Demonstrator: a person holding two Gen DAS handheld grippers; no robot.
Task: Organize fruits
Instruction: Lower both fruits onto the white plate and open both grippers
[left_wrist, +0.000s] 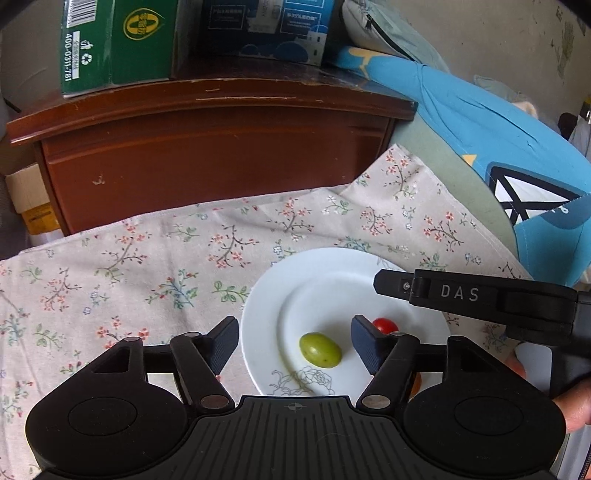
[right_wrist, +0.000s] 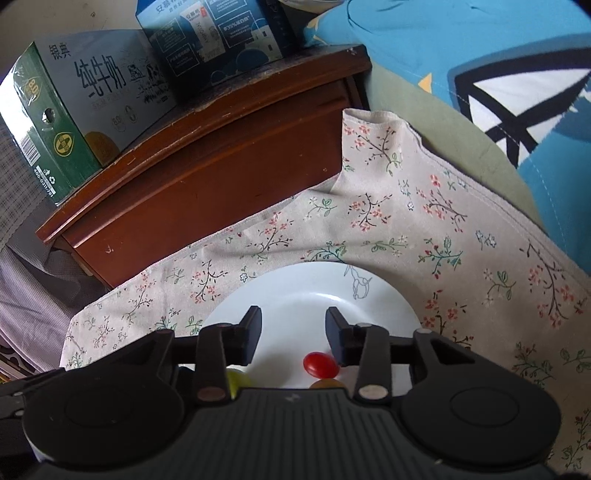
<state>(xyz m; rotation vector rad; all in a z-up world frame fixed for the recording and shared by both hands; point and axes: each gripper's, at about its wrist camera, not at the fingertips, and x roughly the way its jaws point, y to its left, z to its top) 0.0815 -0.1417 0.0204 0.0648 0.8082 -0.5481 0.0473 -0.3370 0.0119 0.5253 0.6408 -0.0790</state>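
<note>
A white plate (left_wrist: 266, 314) lies on the floral cloth. On it are a green grape (left_wrist: 320, 349), a red cherry tomato (left_wrist: 385, 325) and an orange fruit (left_wrist: 416, 384), mostly hidden behind my left gripper. My left gripper (left_wrist: 295, 343) is open and empty above the plate's near side, with the grape between its fingers. In the right wrist view the plate (right_wrist: 369, 295) holds the red tomato (right_wrist: 320, 364), the grape (right_wrist: 238, 382) and the orange fruit (right_wrist: 327, 384) at the gripper's base. My right gripper (right_wrist: 293, 338) is open and empty over the plate; it also shows in the left wrist view (left_wrist: 391, 286).
A brown wooden cabinet (left_wrist: 207, 147) stands behind the cloth, with a green milk carton (left_wrist: 118, 40) and a blue box (left_wrist: 266, 26) on top. Blue bedding (left_wrist: 498, 147) lies at the right. The floral cloth (left_wrist: 129, 277) spreads to the left.
</note>
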